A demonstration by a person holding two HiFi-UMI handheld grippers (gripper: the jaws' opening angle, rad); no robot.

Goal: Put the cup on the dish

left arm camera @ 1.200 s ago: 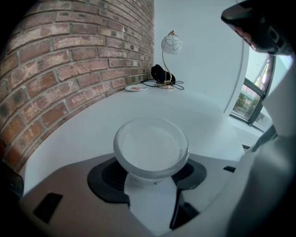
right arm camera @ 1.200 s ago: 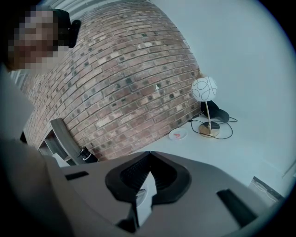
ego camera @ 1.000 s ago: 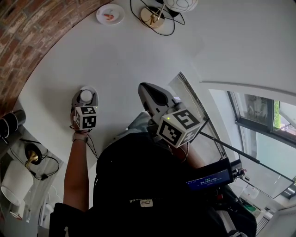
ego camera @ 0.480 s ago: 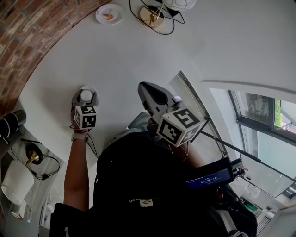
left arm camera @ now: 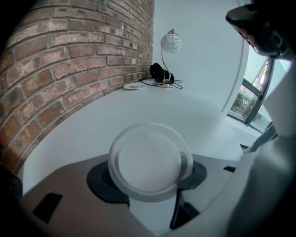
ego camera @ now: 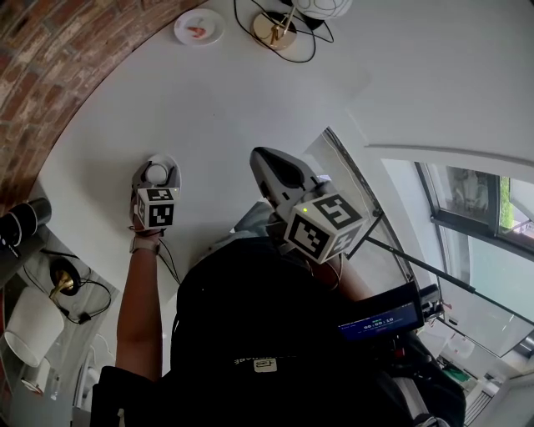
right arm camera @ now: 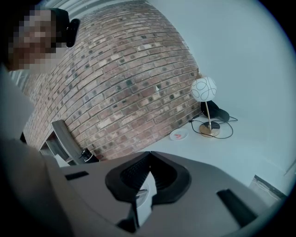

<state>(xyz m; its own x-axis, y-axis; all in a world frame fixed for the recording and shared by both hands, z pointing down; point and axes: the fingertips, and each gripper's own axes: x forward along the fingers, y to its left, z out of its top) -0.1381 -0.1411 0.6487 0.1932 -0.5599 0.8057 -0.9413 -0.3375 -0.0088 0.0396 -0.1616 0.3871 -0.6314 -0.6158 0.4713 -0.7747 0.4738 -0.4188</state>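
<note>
A clear plastic cup sits between the pads of my left gripper, which is shut on it and holds it above the white table. In the head view the cup shows in the left gripper at mid-left. The small white dish with a pink mark lies far off at the table's back, next to a lamp; it also shows as the dish and the dish. My right gripper is shut and holds nothing, its tips meeting in the right gripper view.
A globe lamp with a brass base and black cable stands beside the dish. A brick wall curves along the table's left. Black cups and another lamp sit lower left. A window is at the right.
</note>
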